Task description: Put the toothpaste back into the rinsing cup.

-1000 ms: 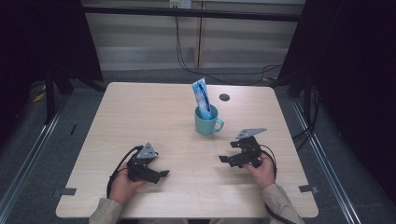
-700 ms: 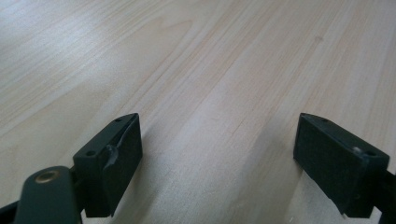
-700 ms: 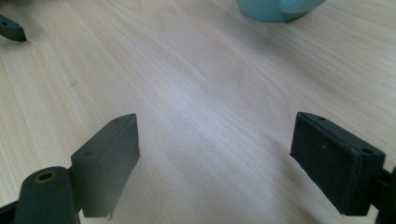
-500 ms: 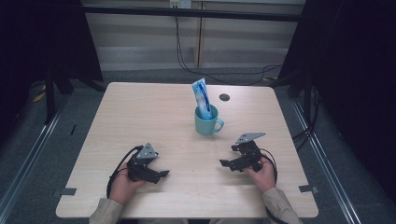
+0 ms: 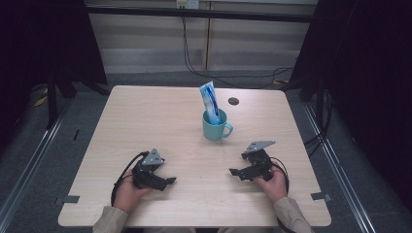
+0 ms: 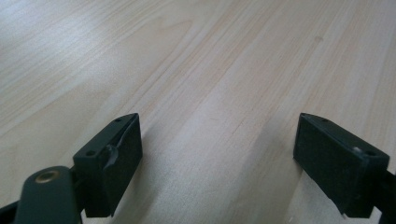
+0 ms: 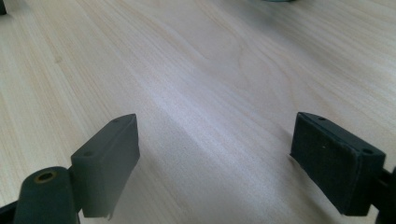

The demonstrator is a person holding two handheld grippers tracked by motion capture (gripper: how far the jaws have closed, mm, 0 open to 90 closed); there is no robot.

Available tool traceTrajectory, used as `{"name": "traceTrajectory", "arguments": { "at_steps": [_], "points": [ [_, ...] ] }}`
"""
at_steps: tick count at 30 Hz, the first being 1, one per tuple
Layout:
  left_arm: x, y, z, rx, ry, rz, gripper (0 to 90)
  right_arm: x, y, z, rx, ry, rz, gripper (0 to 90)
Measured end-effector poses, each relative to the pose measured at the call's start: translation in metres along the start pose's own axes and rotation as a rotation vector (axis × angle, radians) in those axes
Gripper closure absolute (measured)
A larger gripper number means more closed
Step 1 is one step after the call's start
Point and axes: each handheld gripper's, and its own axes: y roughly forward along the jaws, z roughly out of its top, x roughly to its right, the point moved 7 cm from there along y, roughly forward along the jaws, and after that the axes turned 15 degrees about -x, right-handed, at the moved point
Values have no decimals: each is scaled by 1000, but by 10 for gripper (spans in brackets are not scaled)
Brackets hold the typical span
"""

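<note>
Bare table [image 5: 160,121] lies ahead of both grippers; the mug [image 5: 215,128] with its packet [image 5: 210,99] stands mid-table.

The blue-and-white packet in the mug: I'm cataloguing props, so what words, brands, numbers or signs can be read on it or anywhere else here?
None can be read.
Blue-and-white packet standing in the teal mug: has printing, too small and blurred to read.
Teal mug: no lettering visible.
Wooden table: no text; the dark round spot is unmarked.

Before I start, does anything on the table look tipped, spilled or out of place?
Nothing stands out. The teal mug stands upright with the blue and white packet leaning in it, no spill around it. The left gripper and right gripper sit near the table with open, empty jaws.
</note>
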Motion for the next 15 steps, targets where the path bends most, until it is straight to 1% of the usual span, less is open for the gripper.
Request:
{"name": "traceTrajectory", "arguments": {
  "at_steps": [2, 4, 6, 8, 9, 12, 15],
  "points": [
    [0, 0, 0, 3, -3, -1, 153, 0, 1, -1, -4, -4, 2, 148],
    [0, 0, 0, 0, 0, 0, 153, 0, 2, -1, -2, -13, -11, 146],
    [0, 0, 0, 4, -5, -1, 153, -1, 2, -1, 9, -15, -4, 145],
    [0, 0, 0, 4, -5, -1, 153, -1, 2, -2, 5, -21, -16, 145],
    [0, 0, 0, 0, 0, 0, 153, -1, 2, -2, 4, -34, -29, 146],
    [0, 0, 0, -1, -1, 0, 153, -2, 3, -4, -1, -59, -51, 142],
    [0, 0, 0, 0, 0, 0, 153, -2, 3, -4, -9, -65, -51, 139]
  ]
}}
